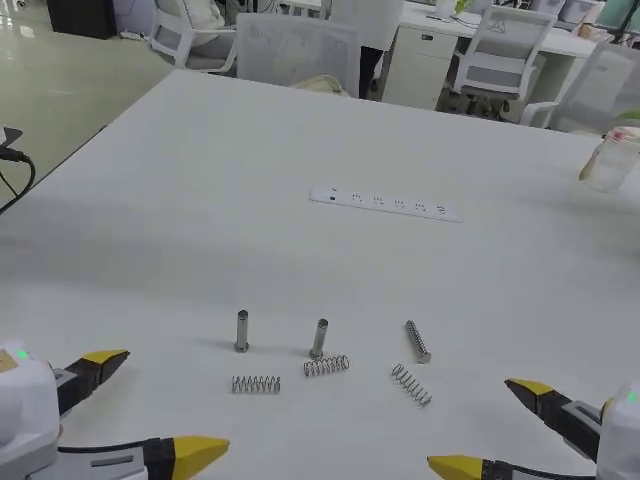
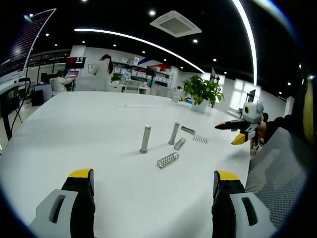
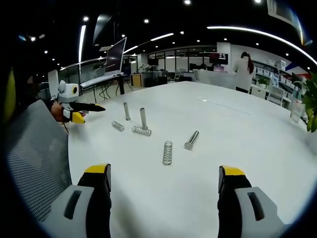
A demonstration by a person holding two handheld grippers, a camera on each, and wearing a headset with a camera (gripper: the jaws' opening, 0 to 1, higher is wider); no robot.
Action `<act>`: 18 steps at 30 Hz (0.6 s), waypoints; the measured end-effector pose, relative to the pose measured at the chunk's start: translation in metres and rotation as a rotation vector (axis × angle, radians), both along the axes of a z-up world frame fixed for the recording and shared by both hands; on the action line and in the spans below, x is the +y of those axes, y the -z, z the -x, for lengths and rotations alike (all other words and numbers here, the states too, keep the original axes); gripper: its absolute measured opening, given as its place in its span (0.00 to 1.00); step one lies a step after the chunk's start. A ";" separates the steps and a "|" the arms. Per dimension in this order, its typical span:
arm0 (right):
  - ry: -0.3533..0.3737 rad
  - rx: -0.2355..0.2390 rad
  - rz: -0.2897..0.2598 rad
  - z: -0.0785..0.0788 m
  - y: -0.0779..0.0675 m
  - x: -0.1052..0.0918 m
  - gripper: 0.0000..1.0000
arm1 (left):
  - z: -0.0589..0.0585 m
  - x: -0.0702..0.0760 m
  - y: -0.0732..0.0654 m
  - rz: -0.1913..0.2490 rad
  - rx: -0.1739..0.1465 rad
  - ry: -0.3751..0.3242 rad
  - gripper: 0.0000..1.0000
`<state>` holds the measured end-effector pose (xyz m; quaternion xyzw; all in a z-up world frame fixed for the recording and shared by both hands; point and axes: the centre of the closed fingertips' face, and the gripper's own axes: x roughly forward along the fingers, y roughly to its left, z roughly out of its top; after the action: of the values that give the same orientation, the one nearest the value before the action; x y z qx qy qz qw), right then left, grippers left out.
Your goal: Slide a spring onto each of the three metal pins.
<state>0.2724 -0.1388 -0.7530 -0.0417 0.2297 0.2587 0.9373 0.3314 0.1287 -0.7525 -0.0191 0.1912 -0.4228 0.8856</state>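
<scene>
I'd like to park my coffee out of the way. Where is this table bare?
Bare: the wide stretch left of the power strip, the band between that strip and the pins, and the right side up to the jar. Crowded: the near edge, with pins, springs, and the open left tongs and right tongs.
</scene>
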 end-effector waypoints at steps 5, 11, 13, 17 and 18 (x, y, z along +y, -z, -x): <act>0.001 0.000 0.000 0.000 0.000 0.000 0.88 | 0.000 -0.001 0.000 -0.001 0.000 0.004 0.98; 0.003 0.004 0.005 0.001 0.000 -0.001 0.88 | 0.000 -0.002 0.001 0.001 0.001 0.007 0.98; 0.003 0.005 0.004 0.001 0.000 -0.001 0.87 | 0.000 -0.002 0.001 0.001 0.001 0.008 0.98; 0.002 0.010 0.006 0.001 0.000 -0.001 0.87 | 0.001 -0.002 0.002 -0.001 0.005 0.011 0.98; 0.002 0.010 0.008 0.001 0.000 -0.001 0.87 | 0.001 -0.002 0.002 0.001 0.005 0.012 0.98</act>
<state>0.2714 -0.1399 -0.7533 -0.0442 0.2353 0.2572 0.9362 0.3305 0.1266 -0.7546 -0.0193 0.1933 -0.4280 0.8827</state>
